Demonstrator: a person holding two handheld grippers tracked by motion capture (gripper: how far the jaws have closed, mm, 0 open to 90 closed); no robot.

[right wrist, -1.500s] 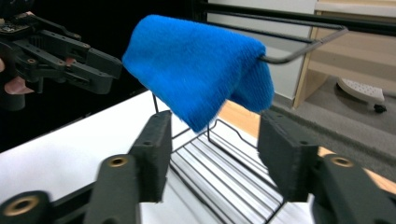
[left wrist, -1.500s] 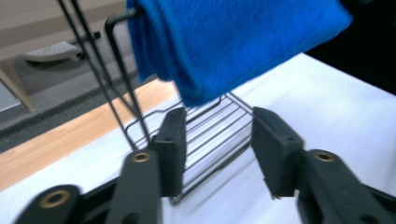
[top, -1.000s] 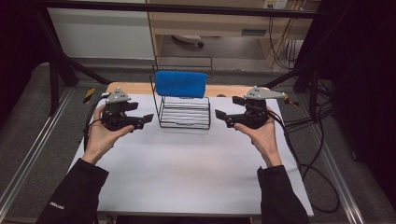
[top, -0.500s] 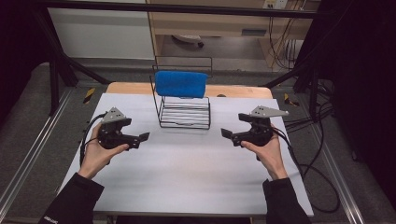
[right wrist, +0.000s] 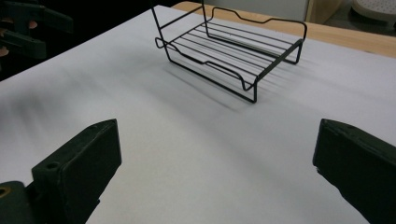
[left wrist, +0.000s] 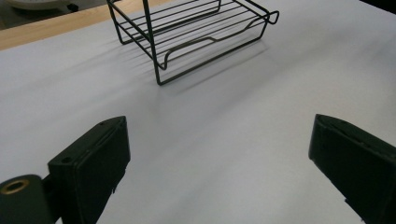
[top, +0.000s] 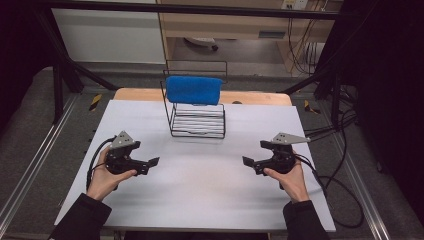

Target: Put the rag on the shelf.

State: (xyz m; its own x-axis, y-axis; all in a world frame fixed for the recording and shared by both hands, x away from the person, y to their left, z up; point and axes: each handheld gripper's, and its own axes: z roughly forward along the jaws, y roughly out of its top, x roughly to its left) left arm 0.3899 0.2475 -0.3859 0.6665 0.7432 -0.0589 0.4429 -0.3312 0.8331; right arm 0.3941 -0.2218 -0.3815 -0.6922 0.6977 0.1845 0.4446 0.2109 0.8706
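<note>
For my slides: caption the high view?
Two open grippers, left and right, flank a wire rack with blue towel.

Lab recording bay, not a home: black metal frame (top: 65, 75) around a white-covered desk (top: 200, 190), loose cables (top: 345, 200) on grey floor, wooden shelving (top: 225, 25) well beyond the jaws.

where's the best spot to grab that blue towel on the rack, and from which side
Probably the two hanging ends of the blue towel. It is draped over the top bar of the wire rack, so its left and right ends hang clear of the wire. The left gripper and right gripper, both open, could each come in from its own side.
</note>
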